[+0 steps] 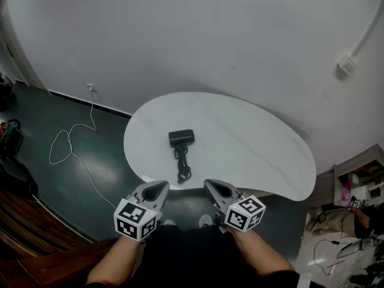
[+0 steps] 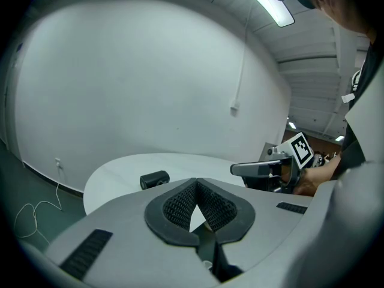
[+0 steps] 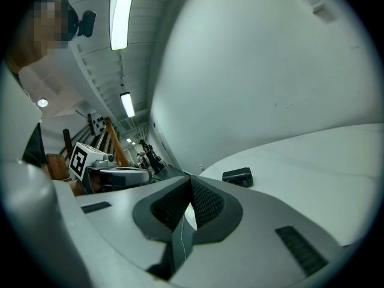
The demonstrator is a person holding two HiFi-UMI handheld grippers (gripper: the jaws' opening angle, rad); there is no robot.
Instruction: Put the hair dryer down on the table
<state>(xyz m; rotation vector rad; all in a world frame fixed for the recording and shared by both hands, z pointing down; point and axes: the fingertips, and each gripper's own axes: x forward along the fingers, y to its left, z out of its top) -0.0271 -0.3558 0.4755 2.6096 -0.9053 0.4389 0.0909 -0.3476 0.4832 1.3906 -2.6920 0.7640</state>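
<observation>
On the table [image 1: 252, 143] lies the hair dryer [image 1: 181, 138], its cord [image 1: 182, 165] bundled

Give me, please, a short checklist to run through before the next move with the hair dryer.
1. Hair dryer lying on the table: ok.
2. Cord bundled on the table, none over the edge: ok, though close to the near edge.
3. Left gripper fingers together, empty: ok.
4. Right gripper fingers together, empty: ok.
5. Both grippers apart from the dryer: ok.
6. Dryer switched off: cannot tell.
</observation>
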